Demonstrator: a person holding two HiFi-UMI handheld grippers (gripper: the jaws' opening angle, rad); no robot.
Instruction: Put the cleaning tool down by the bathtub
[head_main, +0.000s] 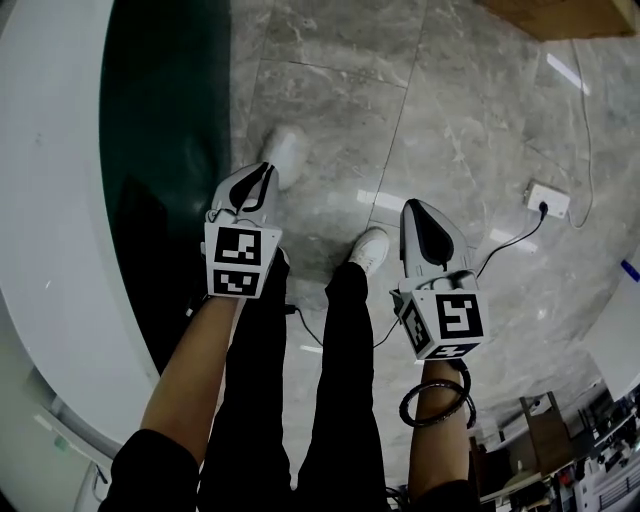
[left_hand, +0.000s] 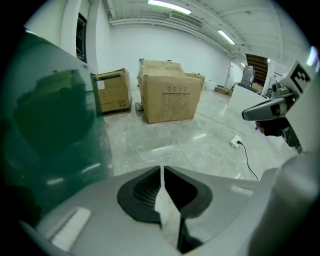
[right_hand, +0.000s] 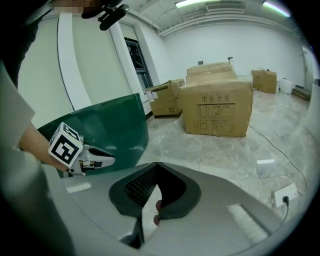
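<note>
Far left: bathtub (head_main: 45, 230), white rim over dark green wall, long axis running up and down the head view in a curve. Just right of it: left gripper (head_main: 266, 172), pointing forward over the grey floor (head_main: 340, 110), jaws pressed together on nothing. Next: legs in black trousers (head_main: 345, 400). Then right gripper (head_main: 412, 206), likewise closed and empty. Farther right: white socket box (head_main: 547, 199). No view of the cleaning tool.

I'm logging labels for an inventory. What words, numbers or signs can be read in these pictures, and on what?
No text can be read in any view.
Big cardboard box: a printed panel with symbols and lines, too small to read.
Smaller cardboard box: a pale sticker, blurred.
Marker cubes: black-and-white square patterns only, no words.
</note>
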